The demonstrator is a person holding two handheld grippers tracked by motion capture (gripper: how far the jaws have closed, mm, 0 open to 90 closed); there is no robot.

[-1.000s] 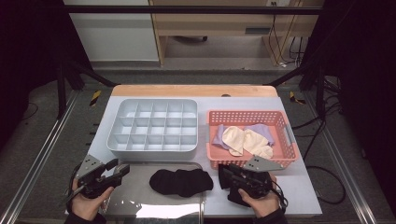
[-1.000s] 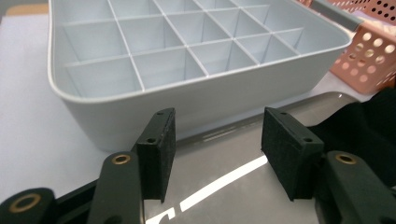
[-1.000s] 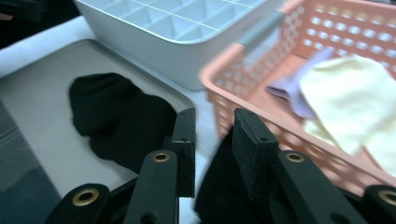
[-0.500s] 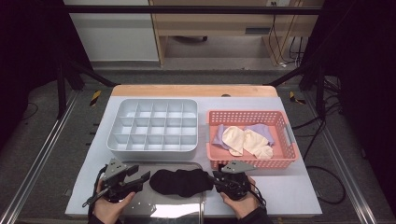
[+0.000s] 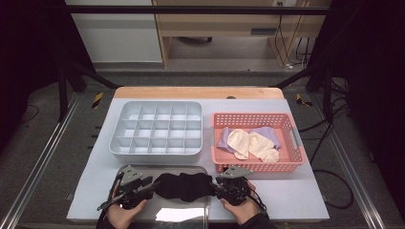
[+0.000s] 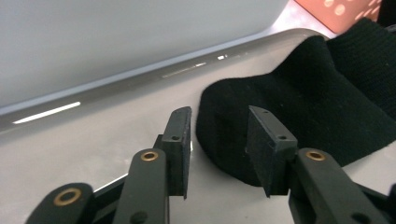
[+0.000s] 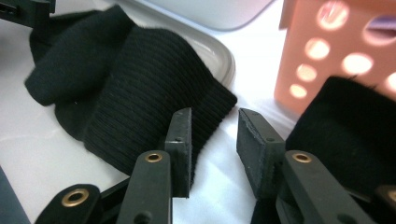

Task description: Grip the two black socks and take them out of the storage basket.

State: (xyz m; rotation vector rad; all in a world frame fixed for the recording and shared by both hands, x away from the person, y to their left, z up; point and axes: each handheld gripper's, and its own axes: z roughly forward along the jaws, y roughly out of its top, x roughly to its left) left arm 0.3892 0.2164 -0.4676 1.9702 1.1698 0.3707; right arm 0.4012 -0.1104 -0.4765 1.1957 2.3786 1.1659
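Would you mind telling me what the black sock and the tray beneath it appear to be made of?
The black sock looks like ribbed knit fabric: fine parallel ridges, matte, soft folds. The tray looks like smooth metal or glossy plastic; its rim mirrors light streaks, so I cannot tell which.

left gripper [image 5: 152,183]: black body, grey three-cornered plate on top, thin black cable trailing off it; right gripper [image 5: 217,187]: same build, same grey plate, black cable looping beside it. close up, both have matte black flat rectangular jaws on black link arms, brass-ringed pivot holes, small screws in the pad faces. dark sleeve at the right wrist
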